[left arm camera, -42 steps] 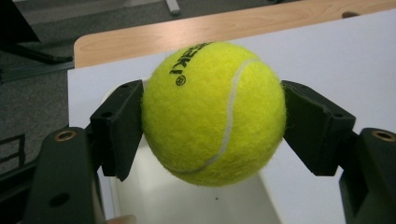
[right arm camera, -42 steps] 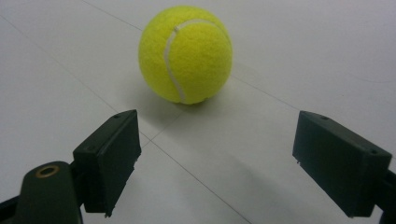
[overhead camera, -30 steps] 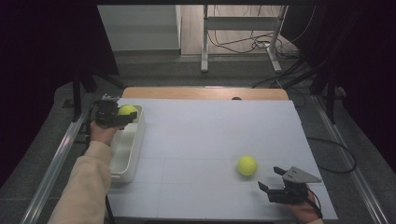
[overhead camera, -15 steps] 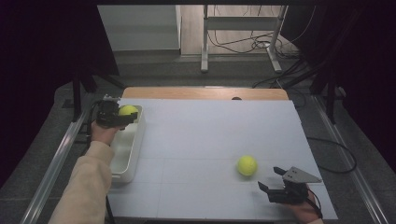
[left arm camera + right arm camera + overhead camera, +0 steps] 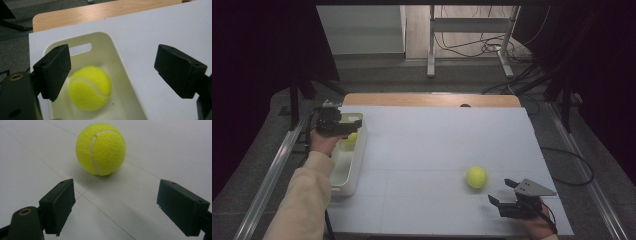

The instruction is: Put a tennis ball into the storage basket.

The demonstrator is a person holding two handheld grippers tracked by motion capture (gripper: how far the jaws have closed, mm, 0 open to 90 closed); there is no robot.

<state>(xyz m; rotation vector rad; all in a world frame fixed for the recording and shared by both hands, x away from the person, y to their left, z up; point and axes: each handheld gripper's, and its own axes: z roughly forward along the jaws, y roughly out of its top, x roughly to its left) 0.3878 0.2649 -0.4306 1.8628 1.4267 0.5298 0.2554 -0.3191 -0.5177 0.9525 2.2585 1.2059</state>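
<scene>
A yellow tennis ball (image 5: 90, 87) lies blurred inside the white bin (image 5: 110, 42) at the table's left edge; from above, the ball (image 5: 350, 138) shows in the bin (image 5: 347, 180) just under my left gripper (image 5: 354, 122). That left gripper (image 5: 116, 71) hovers over the bin's far end, open, with nothing between its jaws. A second tennis ball (image 5: 476, 177) rests on the white board near the front right. My right gripper (image 5: 501, 191) sits just behind that ball (image 5: 101, 148), low over the board, and the right gripper (image 5: 122, 207) is open and apart from the ball.
The white board (image 5: 437, 145) covers most of a wooden table (image 5: 432, 99). Metal rails (image 5: 272, 170) run along both sides of the table. Behind it are a stand (image 5: 469, 30) and cables on the floor.
The ball that was at the left gripper's jaws has dropped into the bin, and those jaws now stand open. The right gripper and its ball have not moved.
</scene>
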